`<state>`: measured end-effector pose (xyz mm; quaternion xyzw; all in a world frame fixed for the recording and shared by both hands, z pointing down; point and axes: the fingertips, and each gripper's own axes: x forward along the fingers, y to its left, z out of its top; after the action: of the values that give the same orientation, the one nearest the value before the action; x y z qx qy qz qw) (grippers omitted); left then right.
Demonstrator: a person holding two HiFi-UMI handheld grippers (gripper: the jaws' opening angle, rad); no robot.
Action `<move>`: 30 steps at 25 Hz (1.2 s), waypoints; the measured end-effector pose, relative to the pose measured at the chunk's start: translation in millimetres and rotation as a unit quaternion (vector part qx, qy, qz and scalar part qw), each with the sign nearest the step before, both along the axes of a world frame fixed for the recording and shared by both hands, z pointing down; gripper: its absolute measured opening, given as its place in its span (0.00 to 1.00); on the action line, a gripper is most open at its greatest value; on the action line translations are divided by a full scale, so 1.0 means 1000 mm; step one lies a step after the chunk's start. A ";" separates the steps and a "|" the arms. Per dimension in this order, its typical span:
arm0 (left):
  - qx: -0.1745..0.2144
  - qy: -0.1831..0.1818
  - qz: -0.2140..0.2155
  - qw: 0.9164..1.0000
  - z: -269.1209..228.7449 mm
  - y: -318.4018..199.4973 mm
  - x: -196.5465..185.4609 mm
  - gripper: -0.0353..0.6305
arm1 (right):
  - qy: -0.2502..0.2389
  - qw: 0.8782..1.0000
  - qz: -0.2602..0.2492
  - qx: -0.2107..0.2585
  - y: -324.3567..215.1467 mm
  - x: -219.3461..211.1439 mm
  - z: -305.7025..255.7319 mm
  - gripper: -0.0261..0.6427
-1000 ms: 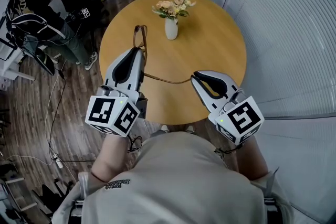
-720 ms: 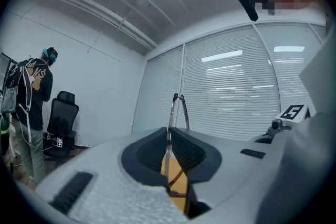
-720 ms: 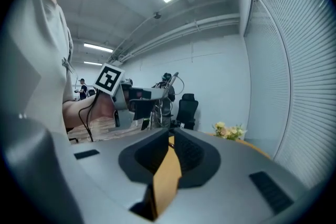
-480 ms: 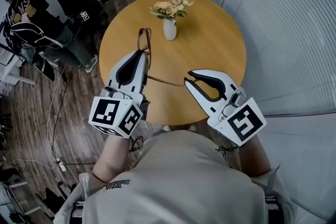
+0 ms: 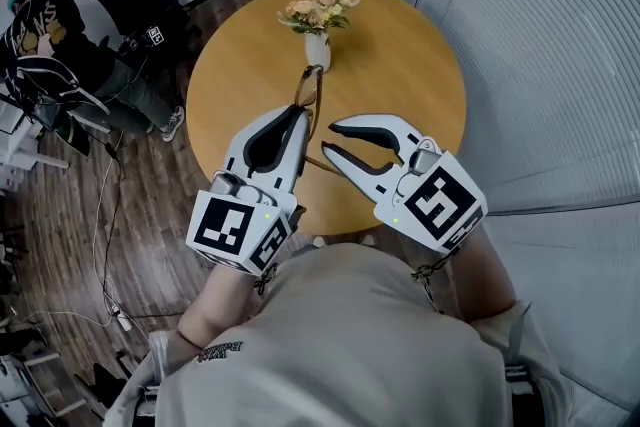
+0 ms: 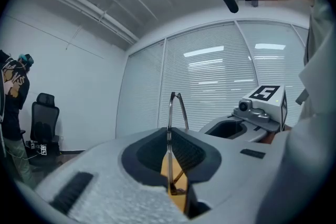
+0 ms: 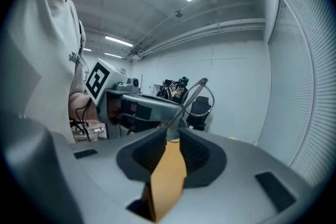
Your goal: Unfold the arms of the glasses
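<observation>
glasses: thin brown wire-rim glasses (image 5: 308, 87), up in the air over the round wooden table (image 5: 410, 65), just short of the white vase of flowers (image 5: 317, 49)
look: rims upright and edge-on; one long arm (image 7: 187, 103) runs out toward the right gripper; other arm, can't make out
left gripper (image 5: 299, 114): pinched tight on the frame
right gripper (image 5: 326, 140): jaws apart, arm in the gap at the tips, not pinched
step: looks like opening the first arm
next: right needs to close on the arm and swing it out gently; left steadies the frame, hinge looks flimsy
</observation>
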<state>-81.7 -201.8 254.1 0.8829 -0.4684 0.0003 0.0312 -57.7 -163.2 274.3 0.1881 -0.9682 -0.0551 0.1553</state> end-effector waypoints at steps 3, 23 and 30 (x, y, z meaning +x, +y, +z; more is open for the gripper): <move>-0.001 -0.005 0.009 1.000 0.001 0.005 0.007 0.11 | 0.008 1.000 -0.017 -0.012 0.006 -0.008 0.012 0.18; -0.013 -0.030 0.006 0.999 0.025 0.001 0.010 0.11 | 0.033 0.998 -0.004 -0.049 0.001 0.002 0.048 0.10; -0.003 -0.060 -0.009 0.998 0.027 0.004 0.002 0.12 | 0.031 0.998 0.035 -0.050 0.003 0.037 0.046 0.10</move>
<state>-79.5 -197.4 280.6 0.8769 -0.4775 0.0546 0.0058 -21.1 -160.5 320.4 0.2125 -0.9573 -0.0066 0.1960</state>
